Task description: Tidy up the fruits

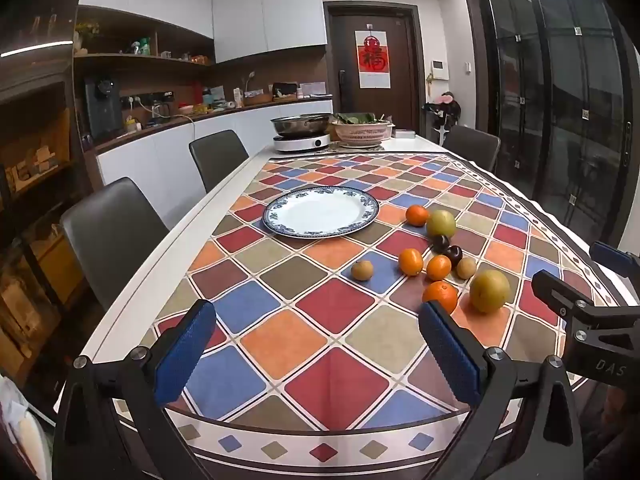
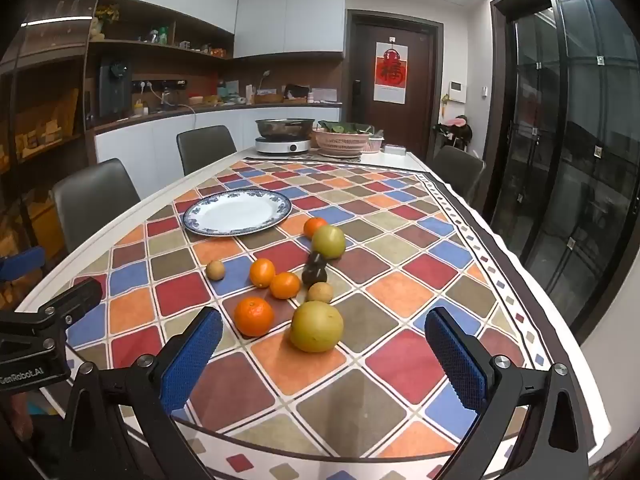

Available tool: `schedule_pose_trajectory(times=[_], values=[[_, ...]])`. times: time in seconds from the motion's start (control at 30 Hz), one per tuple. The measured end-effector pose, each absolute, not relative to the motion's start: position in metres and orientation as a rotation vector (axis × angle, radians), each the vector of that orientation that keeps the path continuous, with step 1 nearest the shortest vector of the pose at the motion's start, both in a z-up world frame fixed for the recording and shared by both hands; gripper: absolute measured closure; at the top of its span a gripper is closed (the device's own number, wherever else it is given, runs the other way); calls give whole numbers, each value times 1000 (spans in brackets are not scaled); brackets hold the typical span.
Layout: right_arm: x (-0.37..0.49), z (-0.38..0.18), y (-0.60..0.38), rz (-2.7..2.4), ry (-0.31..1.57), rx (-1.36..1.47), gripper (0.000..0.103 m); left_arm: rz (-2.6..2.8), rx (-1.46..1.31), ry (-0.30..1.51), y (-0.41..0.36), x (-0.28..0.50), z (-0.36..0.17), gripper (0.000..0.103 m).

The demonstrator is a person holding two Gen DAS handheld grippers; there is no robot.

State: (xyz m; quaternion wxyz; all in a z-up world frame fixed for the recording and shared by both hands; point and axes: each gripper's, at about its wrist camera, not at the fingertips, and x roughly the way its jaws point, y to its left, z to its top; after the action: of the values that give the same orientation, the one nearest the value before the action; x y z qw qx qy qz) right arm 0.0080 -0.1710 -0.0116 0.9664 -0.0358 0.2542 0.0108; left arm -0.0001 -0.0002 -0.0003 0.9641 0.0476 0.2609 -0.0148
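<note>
A blue-rimmed white plate (image 1: 320,211) (image 2: 237,212) lies bare on the chequered tablecloth. To its right sits a cluster of fruit: several oranges (image 1: 440,295) (image 2: 253,316), two yellow-green pears (image 1: 489,290) (image 2: 316,326), two dark plums (image 1: 454,255) (image 2: 314,273) and two small brown fruits (image 1: 362,270) (image 2: 215,270). My left gripper (image 1: 318,344) is open and empty above the near table edge, left of the fruit. My right gripper (image 2: 324,354) is open and empty, just short of the nearest pear. Each gripper shows at the other view's edge.
An induction cooker with a steel pot (image 1: 302,132) (image 2: 284,136) and a pink basket of greens (image 1: 362,130) (image 2: 344,140) stand at the table's far end. Grey chairs (image 1: 112,232) (image 2: 94,200) line the left side, one more at the far right (image 2: 460,172).
</note>
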Motion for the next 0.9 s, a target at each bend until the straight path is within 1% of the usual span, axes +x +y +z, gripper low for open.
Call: schedule_pose_trajectory(times=[0.3, 0.9], values=[[5, -11, -167, 21, 506, -78, 1, -32, 90, 519, 9, -2, 3, 0], [8, -11, -171, 29, 506, -69, 1, -29, 91, 523, 2, -4, 0, 0]])
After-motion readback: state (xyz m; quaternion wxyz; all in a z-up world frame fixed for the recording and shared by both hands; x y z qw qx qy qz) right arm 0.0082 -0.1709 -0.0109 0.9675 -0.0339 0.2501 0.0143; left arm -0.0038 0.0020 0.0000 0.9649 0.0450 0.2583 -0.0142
